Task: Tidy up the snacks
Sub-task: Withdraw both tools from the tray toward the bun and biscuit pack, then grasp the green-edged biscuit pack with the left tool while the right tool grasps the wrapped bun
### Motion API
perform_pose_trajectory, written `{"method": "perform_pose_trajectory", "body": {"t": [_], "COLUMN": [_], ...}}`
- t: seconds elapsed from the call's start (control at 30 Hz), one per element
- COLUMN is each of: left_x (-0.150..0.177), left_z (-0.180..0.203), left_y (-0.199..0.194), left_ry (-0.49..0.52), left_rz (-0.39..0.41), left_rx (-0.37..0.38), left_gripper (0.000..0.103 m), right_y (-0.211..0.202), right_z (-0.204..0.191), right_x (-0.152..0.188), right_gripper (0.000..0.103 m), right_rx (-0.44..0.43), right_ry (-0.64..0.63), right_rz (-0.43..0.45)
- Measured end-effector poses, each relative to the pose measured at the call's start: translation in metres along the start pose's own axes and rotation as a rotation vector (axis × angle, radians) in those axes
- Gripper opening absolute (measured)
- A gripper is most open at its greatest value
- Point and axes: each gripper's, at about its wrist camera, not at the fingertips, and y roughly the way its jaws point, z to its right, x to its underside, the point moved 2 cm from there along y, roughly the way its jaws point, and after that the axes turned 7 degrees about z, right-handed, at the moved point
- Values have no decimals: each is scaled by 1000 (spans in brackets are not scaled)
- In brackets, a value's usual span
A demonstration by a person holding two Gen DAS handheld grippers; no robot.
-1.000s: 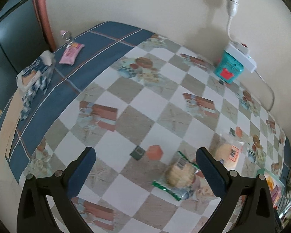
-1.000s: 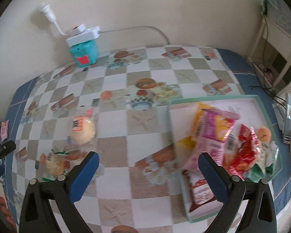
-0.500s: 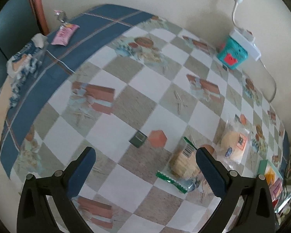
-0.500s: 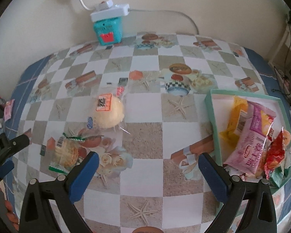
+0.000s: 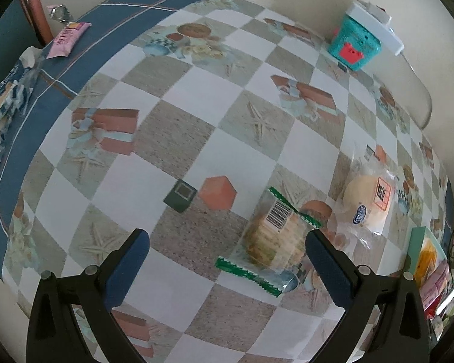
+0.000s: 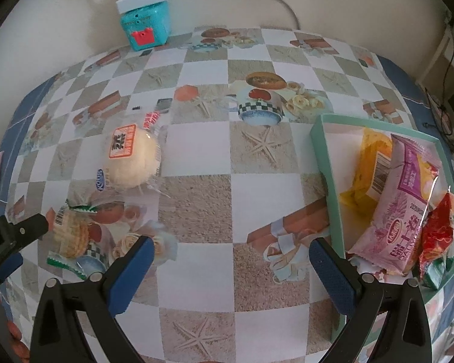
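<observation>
A cracker pack in clear wrap with green crimped ends lies on the checked tablecloth. My left gripper is open just above the cloth, its right finger close beside that pack. A pale round bun in clear wrap lies just beyond. My right gripper hangs open over bare cloth, between the bun and a teal tray. The tray holds a pink pack, a yellow pack and a red pack. The left gripper's black tip shows at the right view's left edge.
A teal box with a white power strip on top stands against the wall, its cable trailing right. A pink packet and a blue-white packet lie at the table's far left edge. A chair stands past the right edge.
Both grippers have moved closer to the table and forward. The cracker pack now sits between the left fingers' line, and the right view has swung left toward the bun. Nothing was grasped.
</observation>
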Motion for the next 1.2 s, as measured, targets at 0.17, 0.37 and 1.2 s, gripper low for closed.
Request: {"method": "perform_pose_trajectory", "body": {"t": [0.17, 0.37, 1.2], "left_x": [2, 7, -3], "left_z": [10, 23, 60], "left_y": [7, 20, 35], "left_ry": [27, 62, 150], "left_rz": [-20, -48, -3], "left_rx": [6, -3, -75], "left_gripper": [103, 103, 53], "right_y": [6, 13, 13], "right_z": [1, 7, 16], "right_x": [0, 1, -4], "right_gripper": [103, 103, 103], "right_rx": [0, 2, 26], "right_ry": [-1, 16, 36], "right_rz": [-6, -24, -7]}}
